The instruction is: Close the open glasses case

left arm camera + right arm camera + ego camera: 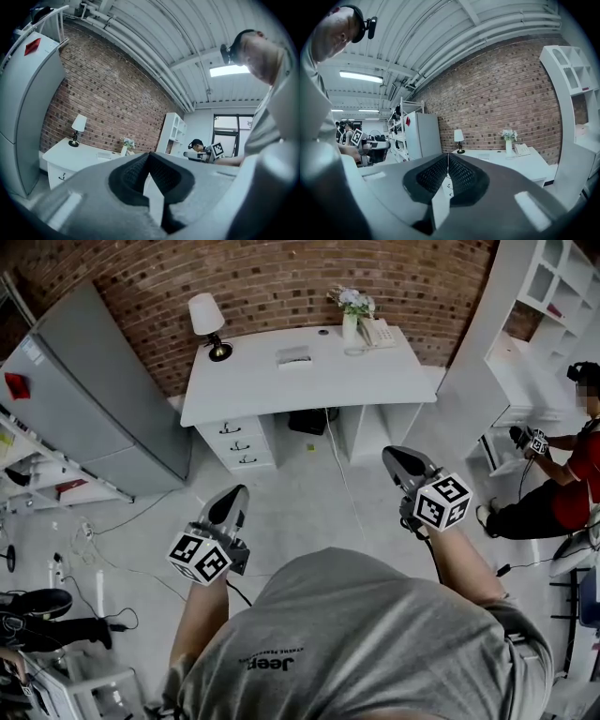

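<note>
While you stand back from the desk (394,381), left gripper (235,491): jaws together, empty.
Right gripper (393,455): jaws together, empty.
Glasses case (293,355): mid-desk, near back edge; inside too small to tell.
Vase (350,330): right back corner, holding flowers (354,301).
Floor (309,488): wide stretch between grippers and front edge.

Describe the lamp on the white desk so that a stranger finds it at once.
Find the white desk against the brick wall. The lamp stands on its left end in the head view, near the back edge. It alone has a white shade on a dark base; the vase of flowers and the telephone stand at the opposite end.
</note>
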Available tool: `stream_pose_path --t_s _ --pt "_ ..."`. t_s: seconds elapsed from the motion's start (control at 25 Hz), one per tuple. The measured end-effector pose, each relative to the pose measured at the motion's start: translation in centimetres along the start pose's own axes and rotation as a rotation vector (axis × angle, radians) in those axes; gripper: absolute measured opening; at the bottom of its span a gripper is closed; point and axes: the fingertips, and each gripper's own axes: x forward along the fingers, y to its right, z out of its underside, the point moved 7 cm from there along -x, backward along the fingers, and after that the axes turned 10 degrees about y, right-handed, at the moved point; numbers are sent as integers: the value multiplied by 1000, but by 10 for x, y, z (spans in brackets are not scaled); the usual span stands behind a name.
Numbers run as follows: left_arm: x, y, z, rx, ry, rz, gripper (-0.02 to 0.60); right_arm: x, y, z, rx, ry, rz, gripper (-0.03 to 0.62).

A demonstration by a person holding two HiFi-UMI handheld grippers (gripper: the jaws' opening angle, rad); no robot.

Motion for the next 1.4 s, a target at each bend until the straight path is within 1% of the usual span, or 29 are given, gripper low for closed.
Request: stream_pose_path --t_s 0.28,0.56,0.76,0.88,1.0,1.16,1.28,1.4 --pt "10 11 -3 18 9 -17 -3 -5 14 -7 -7 -5 -10 14" --pt "47 50 7 26 36 -45 -3 -22 57 -26 -34 -3 -48 14" --pt "74 82 27 24 28 -46 -3 -36 89 -32 -36 -6 -71 14" --pt "85 89 32 25 19 -56 -3 -37 102 -32 -30 -2 -86 14" --pt "91 84 34 32 11 -67 -3 -27 110 -27 -23 -7 -96 14" --pt "101 60 33 23 11 -67 -3 -3 114 -21 -13 -17 -100 14" --pt "112 32 32 12 7 -49 -3 24 116 -16 -12 -20 -93 14" --pt "128 -9 29 6 9 -21 -3 59 118 -9 -16 -17 -81 14"
